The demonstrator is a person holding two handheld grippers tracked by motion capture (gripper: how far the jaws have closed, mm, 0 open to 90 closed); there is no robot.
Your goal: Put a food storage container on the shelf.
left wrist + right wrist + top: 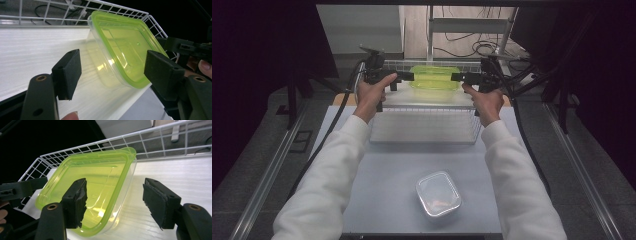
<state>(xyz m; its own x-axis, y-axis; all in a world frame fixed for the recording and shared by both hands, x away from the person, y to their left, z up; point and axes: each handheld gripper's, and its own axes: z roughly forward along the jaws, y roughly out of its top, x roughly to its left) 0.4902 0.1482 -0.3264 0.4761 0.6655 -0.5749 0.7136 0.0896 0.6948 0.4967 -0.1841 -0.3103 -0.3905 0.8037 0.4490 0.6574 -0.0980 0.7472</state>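
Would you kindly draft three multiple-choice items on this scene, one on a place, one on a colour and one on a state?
1. Where does the green-lidded container sit?
A. In the white wire basket
B. On the near table edge
C. On the floor

2. What colour is that container's lid?
A. Red
B. Yellow-green
C. Black

3. How do the jaws of the two grippers stand?
A. Both clamped on the lid
B. Left shut, right open
C. Both open, holding nothing

Key: 1 A, since the high view shows it inside the basket's wire walls, while the clear container is the one near the table edge. 2 B, as the lid is translucent yellow-green in both gripper views. 3 C, because the left gripper and the right gripper each show a wide gap between their pads, with nothing clamped.
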